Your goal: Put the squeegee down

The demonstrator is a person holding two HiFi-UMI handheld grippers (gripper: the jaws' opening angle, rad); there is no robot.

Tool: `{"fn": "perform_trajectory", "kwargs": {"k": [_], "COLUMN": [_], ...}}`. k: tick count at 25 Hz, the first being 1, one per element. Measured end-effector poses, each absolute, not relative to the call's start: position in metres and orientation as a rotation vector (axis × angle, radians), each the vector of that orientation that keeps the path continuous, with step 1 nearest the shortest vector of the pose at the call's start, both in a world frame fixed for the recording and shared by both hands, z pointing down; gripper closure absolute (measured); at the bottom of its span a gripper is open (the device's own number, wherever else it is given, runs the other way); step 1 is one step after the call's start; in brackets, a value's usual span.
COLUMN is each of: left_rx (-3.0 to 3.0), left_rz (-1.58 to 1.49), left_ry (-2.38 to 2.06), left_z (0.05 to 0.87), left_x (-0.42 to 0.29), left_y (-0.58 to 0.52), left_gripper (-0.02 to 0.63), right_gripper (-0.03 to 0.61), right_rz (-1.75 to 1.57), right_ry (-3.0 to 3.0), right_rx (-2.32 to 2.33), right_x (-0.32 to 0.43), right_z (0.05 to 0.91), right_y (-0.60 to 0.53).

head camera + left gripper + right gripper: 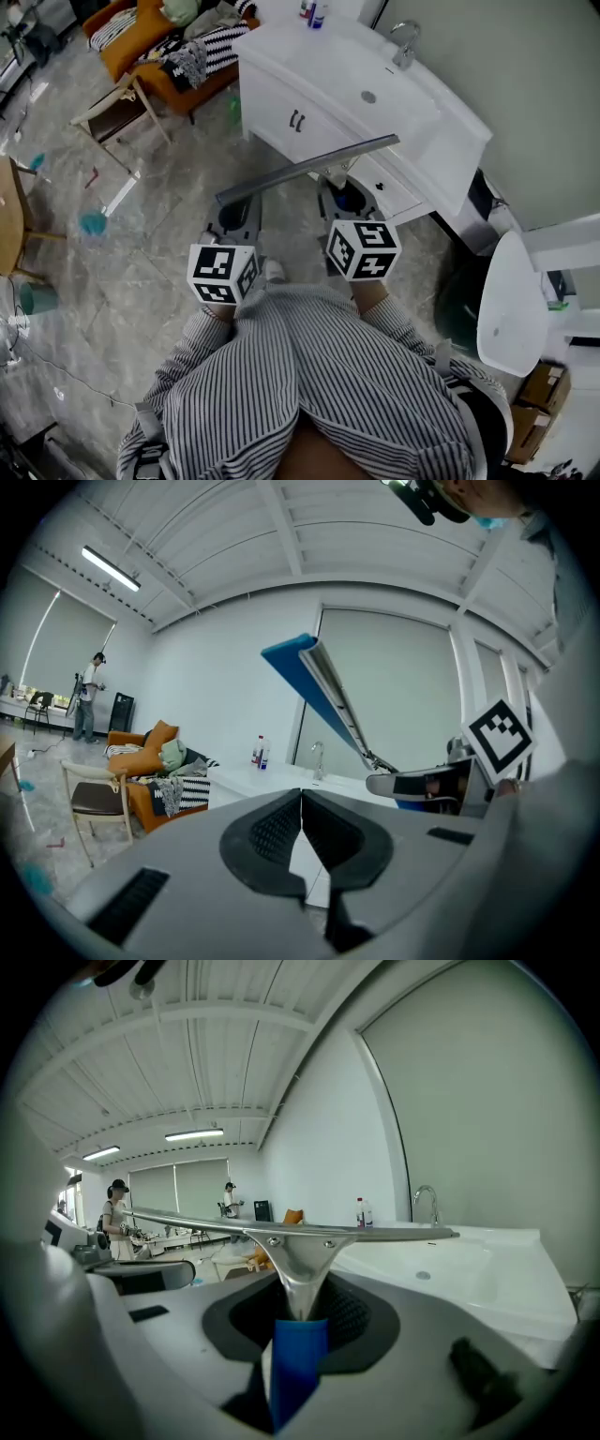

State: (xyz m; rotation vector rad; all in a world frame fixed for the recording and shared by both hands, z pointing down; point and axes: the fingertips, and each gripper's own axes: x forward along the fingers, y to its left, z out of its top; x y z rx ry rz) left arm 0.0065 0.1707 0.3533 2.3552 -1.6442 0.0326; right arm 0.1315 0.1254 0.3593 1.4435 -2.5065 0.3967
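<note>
We hold both striped-sleeved forearms forward, the tools side by side and pointing almost level toward the white washbasin cabinet (302, 112). The left tool (302, 829) has its jaws together with nothing between them. The right tool (298, 1321) is clamped on the blue handle of the metal-bladed squeegee (291, 1234). The long blade lies crosswise in the air ahead of both tools, near the cabinet front.
</note>
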Motion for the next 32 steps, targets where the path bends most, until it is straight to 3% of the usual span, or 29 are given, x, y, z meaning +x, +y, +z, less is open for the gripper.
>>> {"fn": "perform_trajectory", "kwargs": {"k": [11,32], "left_rx": [2.32,2.254], "left_rz": [0.035,0.077], "left_ry": [-1.7,-1.63], "left_z": [0.357,0.387], "left_x": [0.008,-0.022], "left_y": [0.062,-0.027], "left_gripper": [0.6,0.6], "right_gripper": [0.479,0.479], "right_rz": [0.404,0.505], "right_ry": [-2.532,-2.488], "right_rx": [1.417,1.413], "right_x": [0.134,0.103], "right_z": [0.364,0.397], "right_y": [0.01,-0.078]}}
